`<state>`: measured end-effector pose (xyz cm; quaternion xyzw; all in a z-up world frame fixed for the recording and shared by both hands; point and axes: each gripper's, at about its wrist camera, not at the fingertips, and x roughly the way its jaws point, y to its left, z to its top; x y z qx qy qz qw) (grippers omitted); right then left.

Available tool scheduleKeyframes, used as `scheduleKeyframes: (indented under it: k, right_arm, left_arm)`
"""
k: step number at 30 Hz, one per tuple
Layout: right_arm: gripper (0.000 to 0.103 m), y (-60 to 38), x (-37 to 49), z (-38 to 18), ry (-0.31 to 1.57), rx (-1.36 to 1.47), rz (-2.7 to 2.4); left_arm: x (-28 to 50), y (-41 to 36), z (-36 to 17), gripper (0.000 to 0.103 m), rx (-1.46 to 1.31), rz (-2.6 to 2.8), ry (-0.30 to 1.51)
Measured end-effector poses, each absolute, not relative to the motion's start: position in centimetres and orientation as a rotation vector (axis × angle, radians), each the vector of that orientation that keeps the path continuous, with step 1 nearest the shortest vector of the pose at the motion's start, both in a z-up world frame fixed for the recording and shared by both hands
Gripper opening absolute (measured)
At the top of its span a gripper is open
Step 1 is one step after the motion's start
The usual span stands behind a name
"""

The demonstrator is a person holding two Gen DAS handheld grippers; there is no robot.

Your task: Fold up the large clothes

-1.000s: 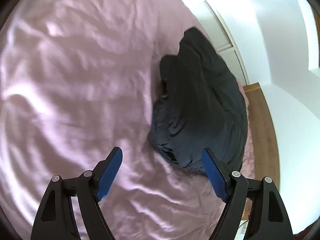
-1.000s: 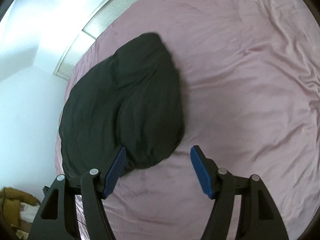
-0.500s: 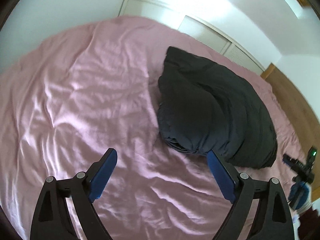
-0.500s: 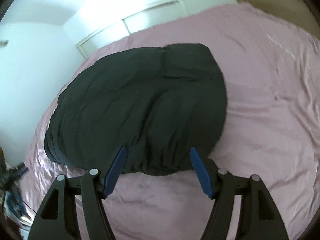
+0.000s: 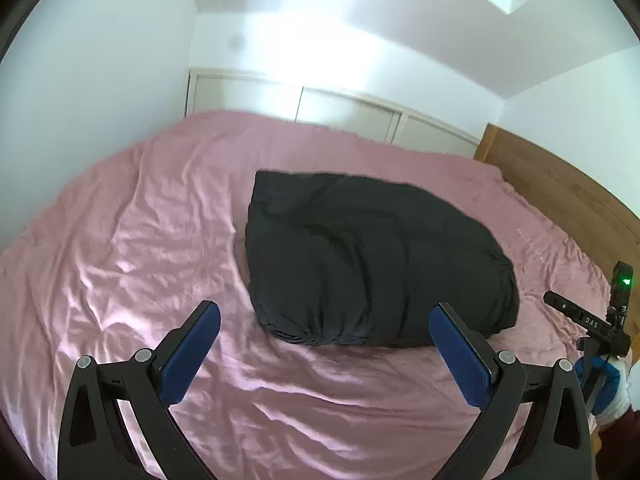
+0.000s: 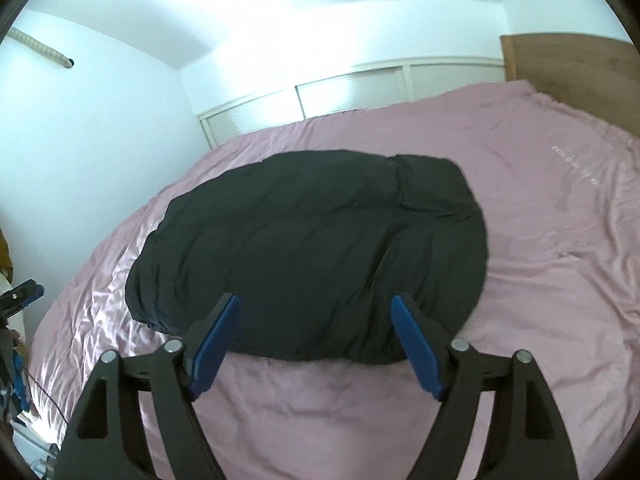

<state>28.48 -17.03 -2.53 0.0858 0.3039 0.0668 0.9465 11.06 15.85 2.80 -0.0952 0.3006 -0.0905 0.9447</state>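
On the pink bed (image 5: 168,248), a black garment (image 5: 372,264) lies folded into a thick, rounded bundle near the middle, with white closet doors (image 5: 348,112) beyond it. Both grippers have pulled up and back from it since a second ago: the left gripper (image 5: 324,334) and the right gripper (image 6: 316,332) have just been opening their jaws, which now stand wide with nothing between the blue pads. That suggests the fold is released and probably finished, though the soft blur hides whether the edges line up.
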Motion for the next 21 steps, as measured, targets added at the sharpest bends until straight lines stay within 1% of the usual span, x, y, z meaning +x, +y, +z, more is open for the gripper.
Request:
scheduleKeyframes:
  k: [1,6,13,21]
  right_arm:
    - [0.087,-16.5,27.5,-1.9,0.623,0.17,0.119]
    - [0.094,-14.7,22.9,0.3,0.613,0.189,0.056]
    - [0.095,-12.7,17.6,0.4,0.636,0.17,-0.021]
    - [0.095,-12.3,14.0,0.8,0.615,0.123,-0.065]
  left_arm:
    - [10.3,15.6,3.2,0.102,-0.19,-0.177,0.601]
    - [6.1,14.8,5.1,0.102,-0.173,-0.142,0.536]
    - [2.3,12.5,4.6,0.102,-0.077,-0.022,0.549]
    - [-0.5,9.7,3.8,0.102,-0.014,0.076,0.528]
